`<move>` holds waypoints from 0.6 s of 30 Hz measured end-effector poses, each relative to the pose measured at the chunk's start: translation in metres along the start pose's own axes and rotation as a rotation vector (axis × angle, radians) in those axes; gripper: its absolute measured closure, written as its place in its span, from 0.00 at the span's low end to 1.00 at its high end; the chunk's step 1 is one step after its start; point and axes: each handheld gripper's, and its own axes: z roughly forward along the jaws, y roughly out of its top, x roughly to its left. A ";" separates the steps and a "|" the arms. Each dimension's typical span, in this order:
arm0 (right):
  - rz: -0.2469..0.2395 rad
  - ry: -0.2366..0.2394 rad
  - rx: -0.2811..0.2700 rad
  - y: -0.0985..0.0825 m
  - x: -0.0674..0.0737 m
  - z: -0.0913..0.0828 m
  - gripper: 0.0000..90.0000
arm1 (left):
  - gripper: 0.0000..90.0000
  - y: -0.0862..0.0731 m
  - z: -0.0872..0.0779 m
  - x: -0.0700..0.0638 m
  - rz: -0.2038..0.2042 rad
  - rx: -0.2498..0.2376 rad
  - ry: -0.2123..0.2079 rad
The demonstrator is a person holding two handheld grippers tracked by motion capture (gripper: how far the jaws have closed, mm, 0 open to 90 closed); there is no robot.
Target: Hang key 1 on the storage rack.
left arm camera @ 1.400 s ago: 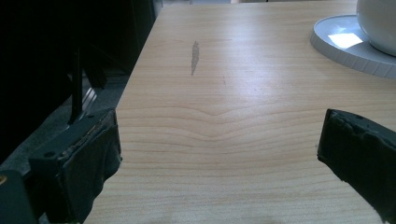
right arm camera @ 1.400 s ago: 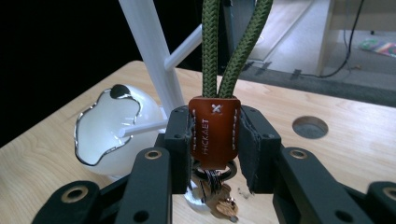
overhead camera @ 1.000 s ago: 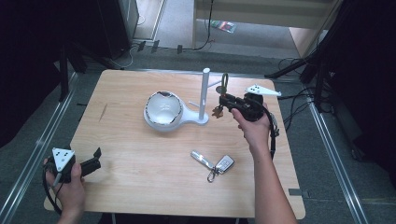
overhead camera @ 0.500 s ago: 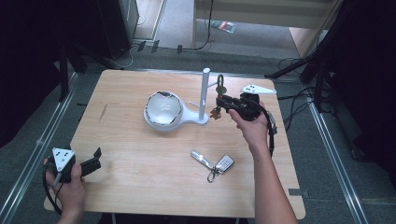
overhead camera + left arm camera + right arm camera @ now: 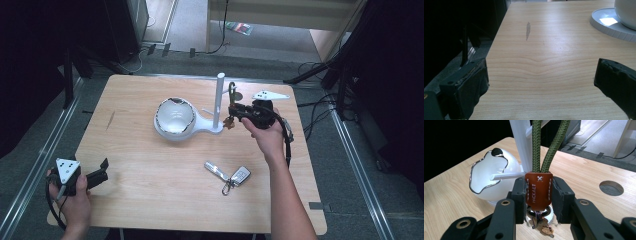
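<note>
My right gripper [image 5: 235,113] is shut on a keychain, its jaws clamped on the brown leather tag [image 5: 538,192]. The keychain's green rope loop [image 5: 547,145] rises from the tag, close beside the white post [image 5: 219,99] of a stand. A short peg [image 5: 506,176] sticks out from that post [image 5: 523,147]. Small keys hang below the tag. The stand's white bowl [image 5: 175,116] sits left of the post. My left gripper [image 5: 102,170] rests open near the table's front left corner, nothing between its jaws [image 5: 541,82].
A car key fob with a metal key [image 5: 229,175] lies on the wooden table [image 5: 150,200] in front of the stand. The stand's round base [image 5: 610,23] lies ahead of the left gripper. A round hole [image 5: 611,188] is in the tabletop.
My right gripper has carried the keychain a little to the left, closer to the white post. The left gripper has stayed put.
</note>
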 end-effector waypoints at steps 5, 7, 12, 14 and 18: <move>-0.012 0.000 0.015 -0.003 -0.001 0.003 0.75 | 0.00 0.000 0.000 0.000 0.000 -0.001 0.000; -0.018 0.003 0.021 -0.004 -0.001 0.003 0.75 | 0.00 0.000 0.000 0.000 0.000 0.000 0.000; -0.040 0.012 0.033 -0.004 0.002 0.005 0.74 | 0.00 0.000 0.000 0.000 0.001 0.000 0.000; -0.042 0.012 0.033 -0.005 0.002 0.006 0.74 | 0.00 0.000 0.000 0.000 0.002 0.001 -0.001; -0.034 0.011 0.024 -0.005 0.003 0.007 0.72 | 0.00 0.000 0.000 0.000 0.000 0.000 -0.001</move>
